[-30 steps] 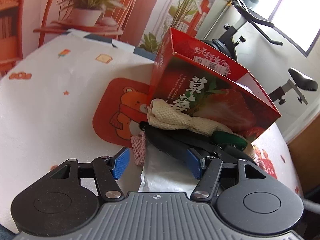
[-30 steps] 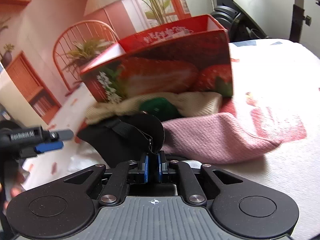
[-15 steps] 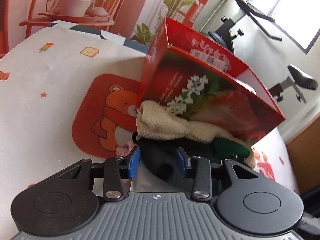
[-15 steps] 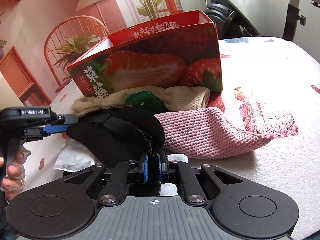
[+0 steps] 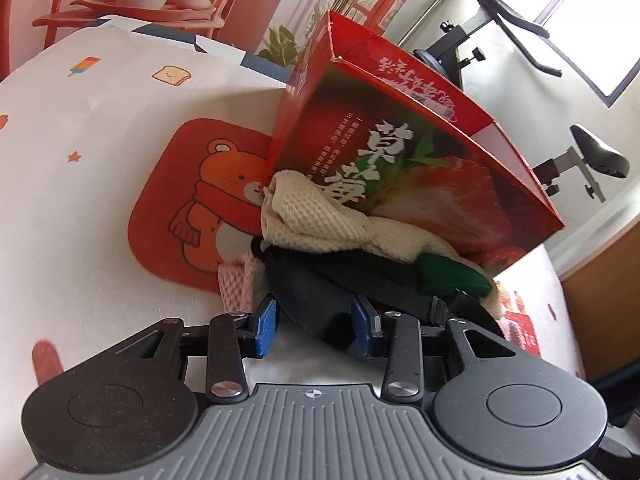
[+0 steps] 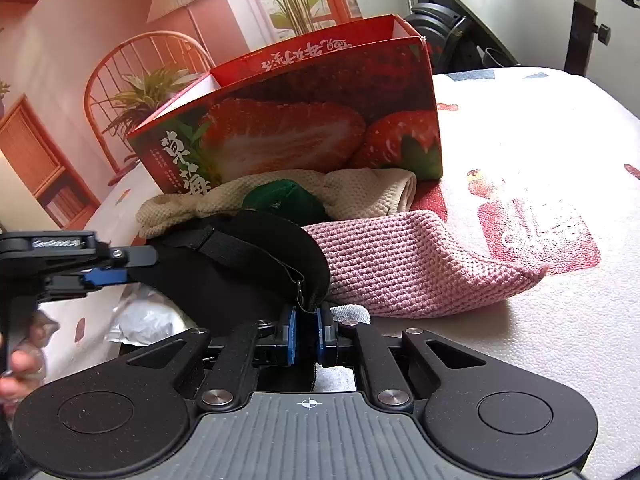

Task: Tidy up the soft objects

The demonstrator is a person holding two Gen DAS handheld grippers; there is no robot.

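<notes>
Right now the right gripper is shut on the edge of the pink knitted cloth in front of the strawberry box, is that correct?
Not quite: the right gripper is shut on the edge of the black eye mask, not the pink knitted cloth, which lies beside it in front of the strawberry box. The right wrist view shows it.

We see daylight from the bright rectangular window [image 5: 600, 20] blowing out the white printed tablecloth [image 6: 560, 128]; fisheye edges bend, focus stays sharp.

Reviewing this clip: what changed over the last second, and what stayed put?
The left gripper came in and its fingers have just been closing around one end of the black eye mask; whether they press it is unclear. The right gripper stayed shut on the other end. Strawberry box, cream cloth and pink cloth stayed put.
</notes>
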